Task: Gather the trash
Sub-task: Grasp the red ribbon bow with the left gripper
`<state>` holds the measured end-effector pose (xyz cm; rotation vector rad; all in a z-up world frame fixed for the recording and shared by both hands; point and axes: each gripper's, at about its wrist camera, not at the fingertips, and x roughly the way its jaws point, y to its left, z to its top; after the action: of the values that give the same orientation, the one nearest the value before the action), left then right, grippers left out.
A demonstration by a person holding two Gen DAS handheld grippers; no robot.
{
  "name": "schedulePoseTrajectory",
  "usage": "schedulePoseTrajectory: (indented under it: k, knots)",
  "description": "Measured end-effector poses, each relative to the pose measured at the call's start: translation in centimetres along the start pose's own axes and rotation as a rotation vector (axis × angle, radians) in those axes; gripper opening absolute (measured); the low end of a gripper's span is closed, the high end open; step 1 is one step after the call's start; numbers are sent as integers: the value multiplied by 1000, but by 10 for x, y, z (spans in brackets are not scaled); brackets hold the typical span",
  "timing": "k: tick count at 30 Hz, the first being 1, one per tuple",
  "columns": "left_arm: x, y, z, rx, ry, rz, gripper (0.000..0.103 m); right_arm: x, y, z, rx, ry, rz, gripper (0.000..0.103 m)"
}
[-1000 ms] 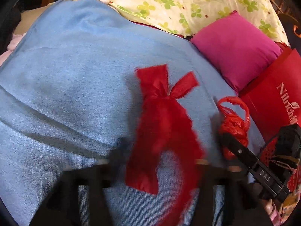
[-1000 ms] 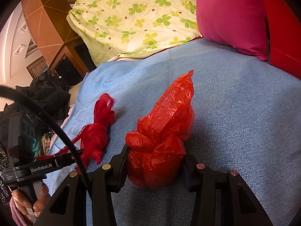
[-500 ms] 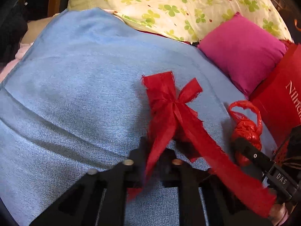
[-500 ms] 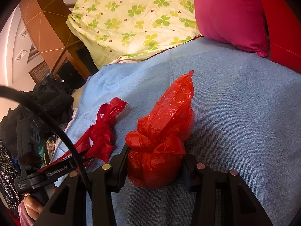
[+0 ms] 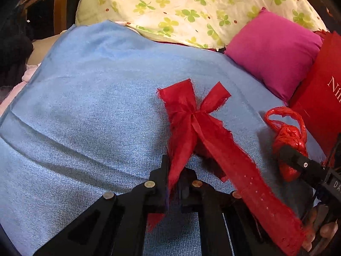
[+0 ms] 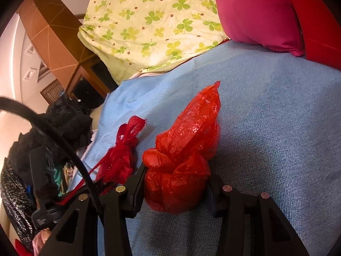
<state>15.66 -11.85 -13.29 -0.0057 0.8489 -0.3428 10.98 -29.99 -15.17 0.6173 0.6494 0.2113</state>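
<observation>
Frayed red ribbon, knotted; crumpled red bag.

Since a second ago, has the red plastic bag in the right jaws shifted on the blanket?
No. The red plastic bag sits at the same spot on the blue blanket, same distance below the floral pillow.

White letters reading "Nil", cut off by the frame edge, stand on the red bag at the right of the left wrist view. On the black body of the right gripper, "DA" shows, also cut off. Lettering on the left gripper is too small to read.
</observation>
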Motion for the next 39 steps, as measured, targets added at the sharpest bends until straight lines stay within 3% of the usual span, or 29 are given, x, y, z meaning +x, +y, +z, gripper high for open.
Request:
schedulePoseTrajectory:
  k: [7, 15, 24, 26, 28, 30, 32, 34, 39]
  knots:
    - [-3, 6, -3, -29, -7, -22, 6, -1, -5, -1, 26, -10, 63, 49]
    - [-30, -13, -8, 19, -30, 24, 5, -12, -8, -1, 41, -54, 122, 49]
    - [-107, -25, -37, 104, -65, 41, 4, -54, 24, -12, -82, -129, 33, 48]
    - [-113, -19, -34, 83, -63, 66, 4, -68, 31, -21, -100, -115, 21, 48]
    - [-116, -10, -25, 19, -53, 33, 4, -79, 37, -28, -122, -100, 5, 48]
    - [-113, -7, -11, -29, -35, 7, 20, -86, 40, -32, -145, -101, -11, 48]
    - [-104, -12, 0, -31, -25, 22, 68, -93, 39, -34, -151, -107, -13, 48]
    - [-89, -20, 13, -36, -31, 41, 70, -94, 36, -36, -148, -112, -9, 48]
    - [-23, -37, 44, -29, 86, 95, 70, -82, 35, -42, -213, -95, -37, 48]
